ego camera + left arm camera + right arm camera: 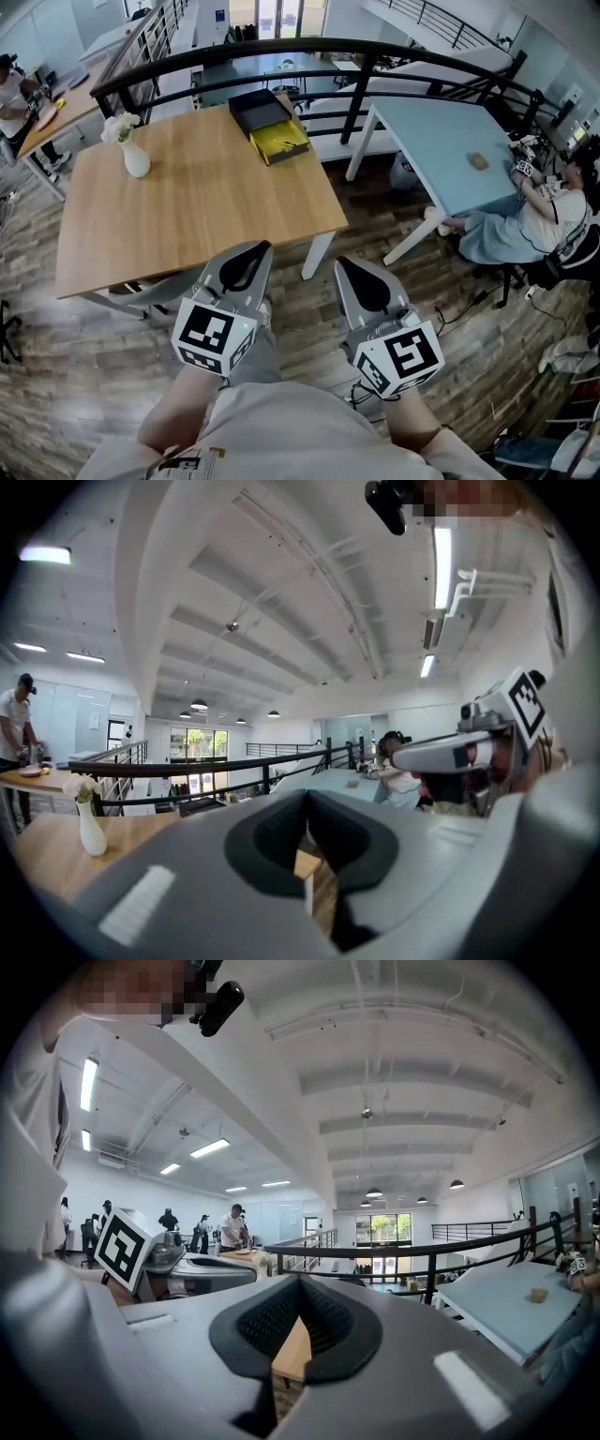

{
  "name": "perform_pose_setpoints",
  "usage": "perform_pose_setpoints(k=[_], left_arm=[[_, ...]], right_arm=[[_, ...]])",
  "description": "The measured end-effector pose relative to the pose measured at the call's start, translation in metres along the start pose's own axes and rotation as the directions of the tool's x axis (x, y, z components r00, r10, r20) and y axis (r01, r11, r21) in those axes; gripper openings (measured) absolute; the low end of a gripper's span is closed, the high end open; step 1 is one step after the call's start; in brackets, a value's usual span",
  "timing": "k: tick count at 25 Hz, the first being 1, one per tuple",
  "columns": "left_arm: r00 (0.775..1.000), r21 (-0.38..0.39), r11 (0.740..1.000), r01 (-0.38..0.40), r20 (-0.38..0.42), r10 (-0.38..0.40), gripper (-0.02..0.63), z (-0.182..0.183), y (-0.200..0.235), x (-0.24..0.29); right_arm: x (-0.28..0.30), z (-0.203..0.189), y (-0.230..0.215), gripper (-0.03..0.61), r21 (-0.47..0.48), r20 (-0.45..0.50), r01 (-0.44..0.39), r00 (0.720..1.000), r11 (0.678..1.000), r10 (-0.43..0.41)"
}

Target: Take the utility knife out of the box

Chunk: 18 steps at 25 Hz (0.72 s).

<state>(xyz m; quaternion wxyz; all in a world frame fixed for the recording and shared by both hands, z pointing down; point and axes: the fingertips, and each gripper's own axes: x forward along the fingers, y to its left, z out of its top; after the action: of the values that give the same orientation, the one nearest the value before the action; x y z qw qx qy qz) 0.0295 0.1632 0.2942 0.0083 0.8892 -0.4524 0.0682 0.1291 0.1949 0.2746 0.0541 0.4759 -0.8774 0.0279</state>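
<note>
Head view gives me the box at the far edge of the wooden table, close to the black railing. It lies open, one half black and one half yellow. I suppose the utility knife is in the yellow half, but I cannot make it out from here. Both tools are well apart from it, above the floor on the near side. The left gripper and the right gripper are both clenched with nothing between the pads, as each gripper view confirms. My worry is this: if I reach in with the jaws not released, I will only push the box, and it may slide off the far edge. A wide sweep on the left could also tip the white vase. I find no readable writing, only black square markers on the cubes, and the print on the shirt is too small.
</note>
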Motion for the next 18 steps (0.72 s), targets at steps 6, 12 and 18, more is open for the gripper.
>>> perform_pose_setpoints(k=[6,12,18], left_arm=[[1.0,-0.004,1.0,-0.009,-0.008,0.009,0.002,0.008,0.075,0.058],[0.999,0.014,1.0,0.027,-0.043,-0.027,0.002,0.015,0.136,0.117],[0.995,-0.001,0.996,0.094,-0.044,-0.094,0.002,0.014,0.188,0.176]], right_arm=[[0.086,0.016,-0.029,0.0,-0.005,-0.021,-0.011,1.0,1.0,0.011],[0.166,0.029,-0.061,0.0,0.045,-0.027,-0.002,1.0,0.999,0.003],[0.242,0.04,-0.096,0.0,0.08,-0.032,0.05,0.998,0.996,-0.048]])
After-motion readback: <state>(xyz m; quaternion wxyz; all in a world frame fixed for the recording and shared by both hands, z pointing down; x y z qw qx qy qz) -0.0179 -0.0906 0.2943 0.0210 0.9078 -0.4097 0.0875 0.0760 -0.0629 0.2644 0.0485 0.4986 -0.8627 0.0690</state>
